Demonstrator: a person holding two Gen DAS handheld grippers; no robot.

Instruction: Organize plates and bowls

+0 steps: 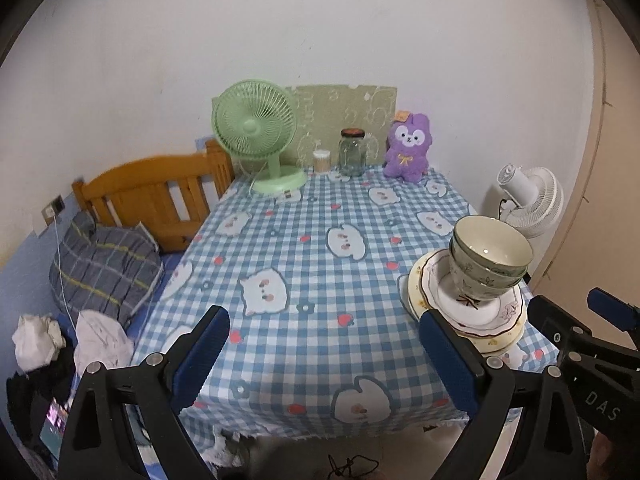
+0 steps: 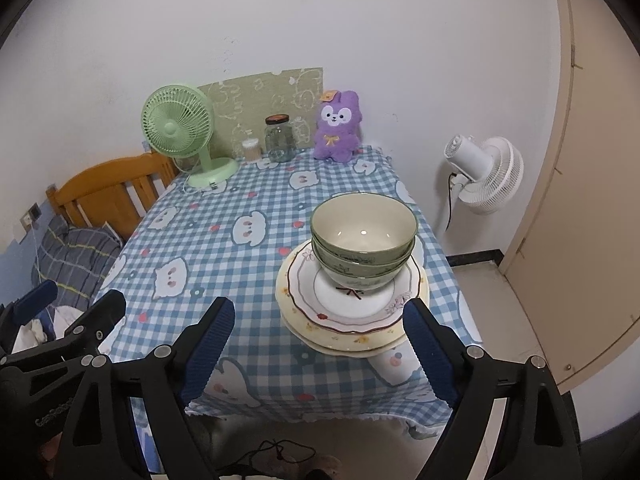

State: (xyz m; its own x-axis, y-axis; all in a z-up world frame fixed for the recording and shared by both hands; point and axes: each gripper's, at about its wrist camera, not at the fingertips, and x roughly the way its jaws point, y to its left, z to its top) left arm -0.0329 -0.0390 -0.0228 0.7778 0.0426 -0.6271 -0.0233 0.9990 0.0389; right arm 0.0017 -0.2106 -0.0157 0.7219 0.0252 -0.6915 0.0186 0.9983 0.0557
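Bowls (image 2: 364, 240) nested atop stacked plates (image 2: 352, 312) near right front corner of surface (image 2: 240, 264). Left gripper (image 1: 324, 360) spread apart, empty. Right gripper (image 2: 316, 352) spread apart, empty, just before plates.

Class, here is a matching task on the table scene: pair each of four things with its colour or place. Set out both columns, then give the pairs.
Things:
1. desk fan
2. plush toy
3. glass jar
4. stacked bowls

Colour or place:
A. purple, at the far edge of the table
B. on the pile of plates near the front right corner
C. light green, at the far left of the table
D. clear, with a dark lid, between the fan and the toy

Pairs: 1-C, 2-A, 3-D, 4-B
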